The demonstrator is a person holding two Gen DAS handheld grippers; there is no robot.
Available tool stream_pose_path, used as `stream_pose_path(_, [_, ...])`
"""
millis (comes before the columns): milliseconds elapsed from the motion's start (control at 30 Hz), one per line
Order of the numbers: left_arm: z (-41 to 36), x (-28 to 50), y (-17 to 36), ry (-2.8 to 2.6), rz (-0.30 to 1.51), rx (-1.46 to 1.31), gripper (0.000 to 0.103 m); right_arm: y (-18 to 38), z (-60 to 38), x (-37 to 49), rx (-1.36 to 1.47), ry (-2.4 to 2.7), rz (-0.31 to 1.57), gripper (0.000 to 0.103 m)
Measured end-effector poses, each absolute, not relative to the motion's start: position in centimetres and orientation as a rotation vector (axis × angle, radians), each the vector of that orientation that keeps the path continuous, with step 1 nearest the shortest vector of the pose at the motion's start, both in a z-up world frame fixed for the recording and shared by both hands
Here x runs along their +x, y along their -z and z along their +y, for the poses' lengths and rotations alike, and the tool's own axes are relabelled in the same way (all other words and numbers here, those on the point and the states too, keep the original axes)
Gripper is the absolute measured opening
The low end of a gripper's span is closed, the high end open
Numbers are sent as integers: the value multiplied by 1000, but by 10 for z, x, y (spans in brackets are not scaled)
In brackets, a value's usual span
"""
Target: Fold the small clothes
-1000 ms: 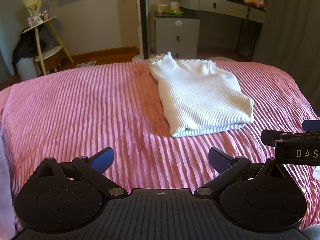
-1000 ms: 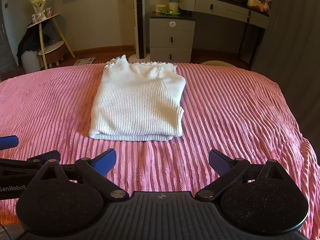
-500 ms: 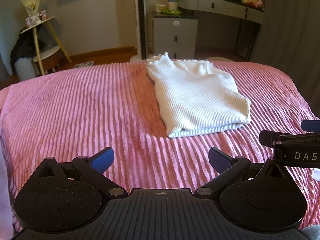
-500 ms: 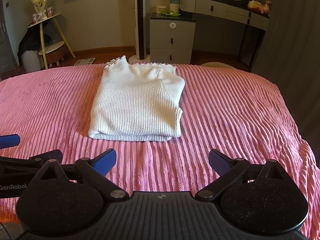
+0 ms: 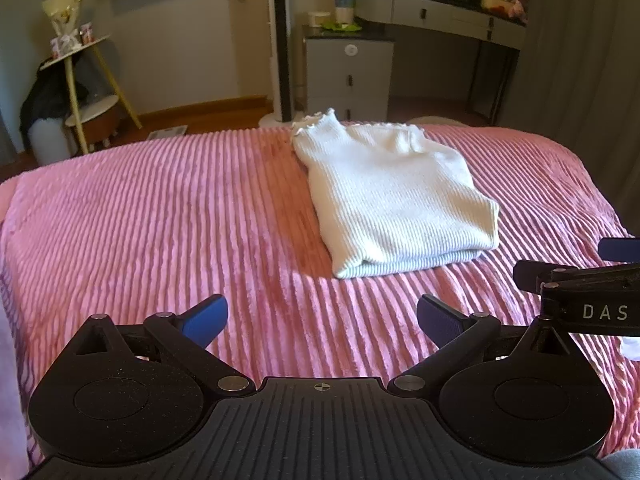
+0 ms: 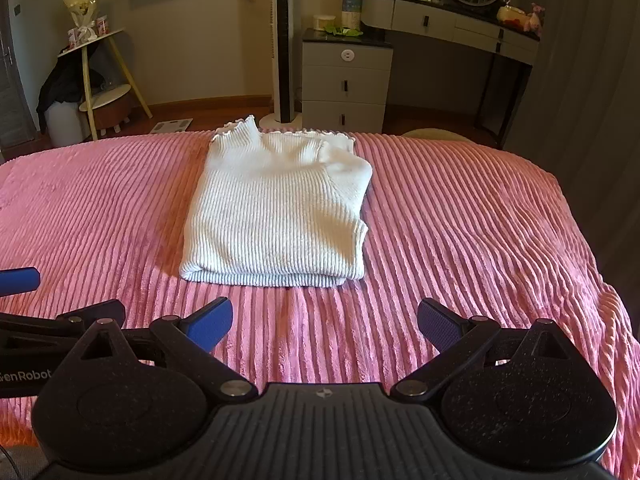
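Clothes count: one folded white ribbed-knit sweater [image 6: 276, 208], the only garment in view.
Tool count: two, each with two blue-padded fingers.
Bed: one, under a pink corduroy-ribbed blanket [image 6: 460, 220].
Sweater place: on the blanket's far middle, its frilled edge near the bed's far edge.
Sweater direction: long axis runs from the near fold to the far frilled edge; the frilled neck corner points away, toward the grey drawer unit [image 6: 346, 80] past the bed.
Left tool [image 5: 322, 316]: fingers spread wide, gripping nothing, above the blanket nearer than the sweater.
Right tool [image 6: 325, 322]: fingers spread wide, gripping nothing, just short of the sweater's near fold.
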State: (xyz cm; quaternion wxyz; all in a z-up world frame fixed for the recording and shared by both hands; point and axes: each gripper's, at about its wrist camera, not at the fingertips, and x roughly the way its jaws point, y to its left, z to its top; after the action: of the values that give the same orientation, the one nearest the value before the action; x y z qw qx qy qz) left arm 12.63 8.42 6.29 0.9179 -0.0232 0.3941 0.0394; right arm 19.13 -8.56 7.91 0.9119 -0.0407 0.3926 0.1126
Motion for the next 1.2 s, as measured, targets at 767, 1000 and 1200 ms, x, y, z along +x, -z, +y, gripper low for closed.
stream_pose_path(767, [80,129,-67,-87,798,-36,103,-79,-89,190,-84,-232,794,99])
stream_pose_path(1000, [82,126,-67,-87,771,-17,103,-79,-91,190,-75,-230,794,99])
stream_pose_path(1200, [78,125,-67,-75,762,10,103,-80,-91,190,-73,-228,795,99])
